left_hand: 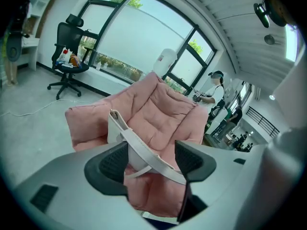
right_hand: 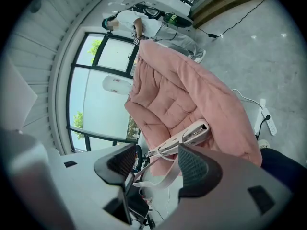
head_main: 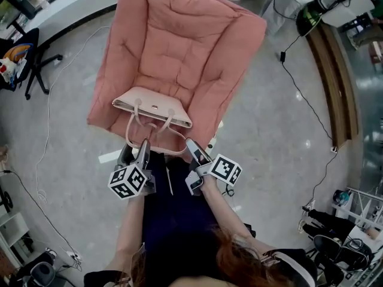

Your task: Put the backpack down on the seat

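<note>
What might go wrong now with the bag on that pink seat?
The bag sits near the front edge of the seat and may slide off. Straps run between the open jaws of the left tool and right tool; pulling away could snag them and drag the bag.

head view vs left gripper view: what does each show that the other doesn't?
Head view only: the right gripper and both marker cubes.

Left gripper view only: the windows, a standing person in the background, and a strap crossing inside the open claw of the left gripper.

Both: the pink chair, the bag on its seat, the black office chair.
</note>
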{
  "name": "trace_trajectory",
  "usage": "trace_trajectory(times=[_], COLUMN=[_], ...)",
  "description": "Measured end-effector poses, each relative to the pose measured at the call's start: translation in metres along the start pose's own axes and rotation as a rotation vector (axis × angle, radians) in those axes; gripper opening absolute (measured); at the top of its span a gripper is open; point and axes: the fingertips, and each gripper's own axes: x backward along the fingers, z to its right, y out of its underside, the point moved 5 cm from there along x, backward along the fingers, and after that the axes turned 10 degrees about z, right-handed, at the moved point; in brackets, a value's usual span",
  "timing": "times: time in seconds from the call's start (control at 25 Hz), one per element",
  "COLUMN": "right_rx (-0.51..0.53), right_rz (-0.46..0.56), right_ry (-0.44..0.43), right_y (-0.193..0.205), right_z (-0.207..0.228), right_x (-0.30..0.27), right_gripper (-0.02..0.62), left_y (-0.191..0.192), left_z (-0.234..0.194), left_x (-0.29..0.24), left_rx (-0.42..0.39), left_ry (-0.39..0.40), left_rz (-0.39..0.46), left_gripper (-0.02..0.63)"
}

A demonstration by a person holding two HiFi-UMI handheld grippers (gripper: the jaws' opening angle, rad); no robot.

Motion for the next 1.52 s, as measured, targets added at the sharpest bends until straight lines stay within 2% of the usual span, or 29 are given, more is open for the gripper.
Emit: trace_trajectory(times=[0.28,0.6,0.84,1.04,1.2,1.32,1.52], right_rx=[0.072,0.133,0.279,0.402,0.57,0.685,0.747], right_rz=[-0.03,-0.006,0.07,0.142,0.256,0.291,0.372], right_ry=[-0.082,-0.168,-0.27,-0.333,-0.421,-0.445,-0.485], right_y=[0.002,-0.012,-0.042,-0.061,-0.077,-0.082,-0.095], right_z=[-0.014,-0.037,-0.07,-0.096,-0.127,-0.146,-0.173], right_x=[0.013,0.032,0.053,0.077,0.101,0.113,0.134], right_gripper=[0.269,0.268,0.268,0.268,0.268,0.268,0.268], left_y=[-0.016,-0.028,-0.036,-0.042,-0.055,-0.067,-0.088], left_z=[0.018,0.055,0.111,0.157,0.193,0.215,0.249], left_x=[0.031,0.039,0.036,0.039,0.04,0.042,0.047], left_rx=[-0.045,-0.09,-0.167,-0.263,-0.371,-0.44,-0.506], left_ry=[-0.008,0.09,0.212,0.315,0.4,0.461,0.558], left_rz=[0.122,0.19,0.21,0.236,0.287,0.32,0.36], left_gripper=[0.293,0.293,0.291,0.291,0.291,0.291,0.29])
